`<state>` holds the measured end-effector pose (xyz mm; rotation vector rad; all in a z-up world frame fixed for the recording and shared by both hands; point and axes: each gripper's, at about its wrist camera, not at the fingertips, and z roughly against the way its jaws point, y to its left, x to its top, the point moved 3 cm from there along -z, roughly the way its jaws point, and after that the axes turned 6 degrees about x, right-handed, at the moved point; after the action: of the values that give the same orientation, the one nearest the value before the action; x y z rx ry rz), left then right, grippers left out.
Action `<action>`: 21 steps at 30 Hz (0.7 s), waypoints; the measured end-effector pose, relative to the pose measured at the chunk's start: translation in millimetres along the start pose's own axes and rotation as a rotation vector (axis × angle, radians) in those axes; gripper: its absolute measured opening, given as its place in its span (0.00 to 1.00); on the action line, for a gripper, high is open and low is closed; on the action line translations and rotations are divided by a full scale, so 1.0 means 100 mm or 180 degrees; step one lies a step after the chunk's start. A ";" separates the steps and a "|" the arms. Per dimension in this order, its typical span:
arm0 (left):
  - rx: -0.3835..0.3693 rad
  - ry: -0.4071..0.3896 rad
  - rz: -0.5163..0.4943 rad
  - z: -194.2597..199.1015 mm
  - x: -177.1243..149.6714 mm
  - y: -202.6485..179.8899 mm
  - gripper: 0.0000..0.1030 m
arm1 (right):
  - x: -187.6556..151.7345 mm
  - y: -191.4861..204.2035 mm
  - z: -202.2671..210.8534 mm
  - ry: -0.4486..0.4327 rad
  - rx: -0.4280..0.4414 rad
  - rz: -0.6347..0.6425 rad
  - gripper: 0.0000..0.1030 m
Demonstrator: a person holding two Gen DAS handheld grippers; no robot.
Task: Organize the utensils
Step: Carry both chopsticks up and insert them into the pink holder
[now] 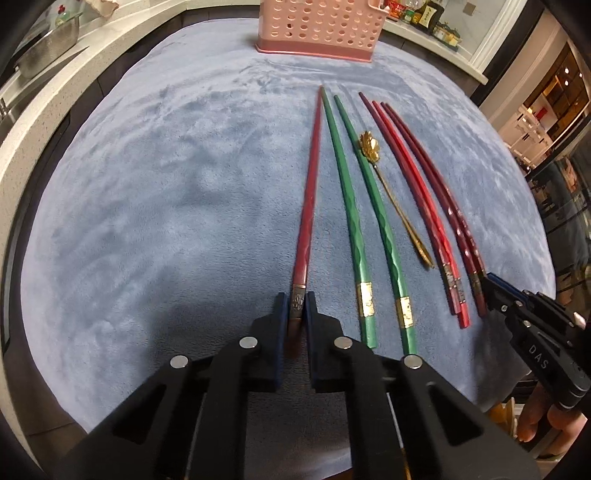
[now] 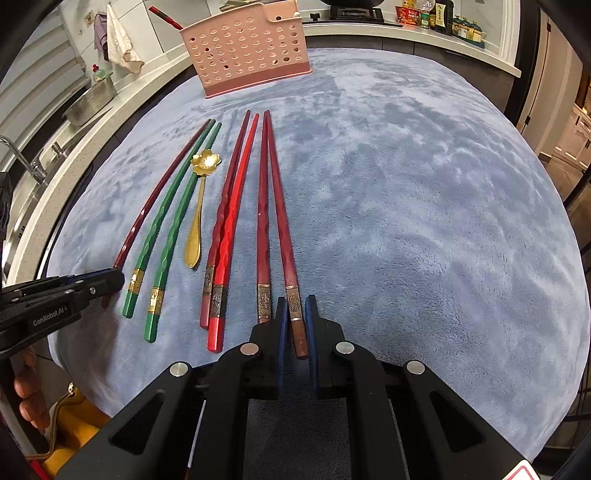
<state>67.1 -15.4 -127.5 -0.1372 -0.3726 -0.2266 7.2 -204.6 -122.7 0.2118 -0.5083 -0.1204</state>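
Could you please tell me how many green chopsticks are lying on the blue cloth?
2: green chopsticks, side by side, between the left gripper's dark red chopstick and the gold spoon.

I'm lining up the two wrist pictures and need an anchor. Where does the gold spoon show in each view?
Left wrist view: the gold spoon lies right of centre, between the green chopsticks and the red ones, its flower bowl pointing away.
Right wrist view: the gold spoon lies left of centre, again just beside the green chopsticks.
Shared landmark: the pink basket at the far edge of the blue cloth.
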 end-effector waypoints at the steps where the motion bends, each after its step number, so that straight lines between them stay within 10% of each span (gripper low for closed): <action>1: -0.0004 -0.0021 0.0014 0.02 0.00 0.01 0.08 | 0.00 0.01 0.01 -0.0005 0.0006 0.0005 0.08; 21: 0.0098 -0.0875 0.0095 0.94 0.74 0.15 0.07 | 0.96 -0.01 0.93 -0.0860 0.0132 0.0045 0.07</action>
<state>105.8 0.6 -14.4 -0.1440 -0.6466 -0.1724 44.6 -237.5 1.1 0.2339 -0.7817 -0.1254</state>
